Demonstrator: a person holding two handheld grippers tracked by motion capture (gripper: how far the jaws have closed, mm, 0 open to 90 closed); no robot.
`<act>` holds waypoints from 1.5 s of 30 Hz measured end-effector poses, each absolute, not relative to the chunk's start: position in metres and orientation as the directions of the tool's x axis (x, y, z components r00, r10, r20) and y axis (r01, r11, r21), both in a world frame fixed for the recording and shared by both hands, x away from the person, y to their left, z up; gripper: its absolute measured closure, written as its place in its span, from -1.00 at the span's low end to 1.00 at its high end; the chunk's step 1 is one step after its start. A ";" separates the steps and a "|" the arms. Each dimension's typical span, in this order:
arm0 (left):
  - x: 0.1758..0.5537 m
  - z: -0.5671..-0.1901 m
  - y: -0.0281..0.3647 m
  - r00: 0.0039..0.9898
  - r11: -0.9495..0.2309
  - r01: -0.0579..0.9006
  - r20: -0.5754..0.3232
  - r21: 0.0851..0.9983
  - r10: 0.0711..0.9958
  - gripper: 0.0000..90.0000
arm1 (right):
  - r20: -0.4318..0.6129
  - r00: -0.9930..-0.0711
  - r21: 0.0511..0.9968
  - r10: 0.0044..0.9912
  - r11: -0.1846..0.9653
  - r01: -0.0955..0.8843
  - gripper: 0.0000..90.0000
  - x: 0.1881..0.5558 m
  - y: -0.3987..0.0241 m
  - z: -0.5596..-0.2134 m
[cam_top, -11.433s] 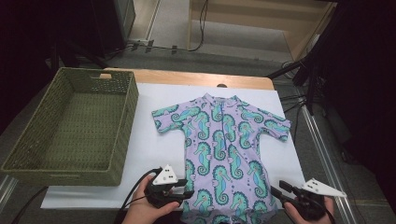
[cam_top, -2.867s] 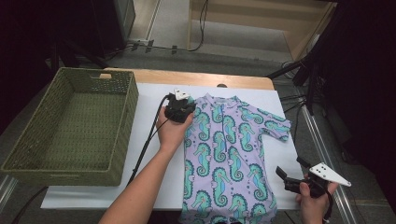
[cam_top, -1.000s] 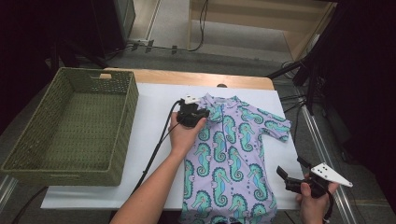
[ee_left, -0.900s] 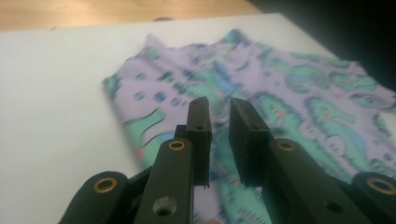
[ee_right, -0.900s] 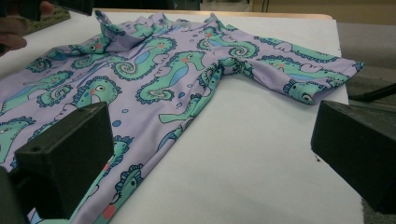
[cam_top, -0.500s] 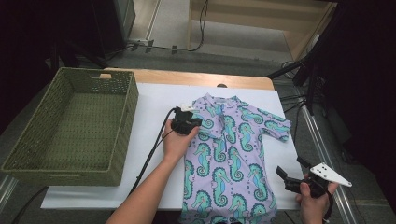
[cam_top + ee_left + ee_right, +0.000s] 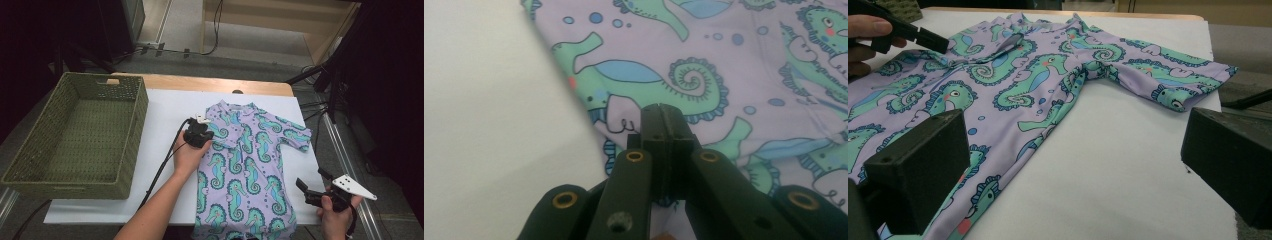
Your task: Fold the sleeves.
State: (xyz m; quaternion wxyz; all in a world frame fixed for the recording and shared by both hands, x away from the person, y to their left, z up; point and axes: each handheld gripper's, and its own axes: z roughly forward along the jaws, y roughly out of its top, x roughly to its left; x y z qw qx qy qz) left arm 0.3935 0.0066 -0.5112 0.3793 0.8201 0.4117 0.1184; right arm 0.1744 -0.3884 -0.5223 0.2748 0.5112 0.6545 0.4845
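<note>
white table (image 7: 165, 112) | left tool (image 7: 663, 112) clamped shut, tip on the shirt (image 7: 245, 170) by its folded left edge | right tool (image 7: 1073, 165) gaping beside hem

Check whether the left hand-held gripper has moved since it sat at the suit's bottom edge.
Yes. The left hand-held gripper has gone up the table to the seahorse suit's folded-in sleeve, level with the basket middle.

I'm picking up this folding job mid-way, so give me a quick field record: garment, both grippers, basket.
garment: seahorse-print shirt lying flat on the white table cover, its left sleeve folded in over the chest
left gripper: jaws shut, resting on the folded-in sleeve; whether cloth is pinched cannot be told
right gripper: jaws open, holding nothing, beside the shirt's lower right edge
right sleeve: spread out flat
basket: green woven basket at the table's left, nothing in it
</note>
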 end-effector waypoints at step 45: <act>0.277 -0.477 0.098 0.760 -0.263 0.388 -0.145 0.883 0.633 -1.00 | 0.127 -0.281 0.911 0.951 0.000 0.412 -1.00 0.174 -0.390 -0.514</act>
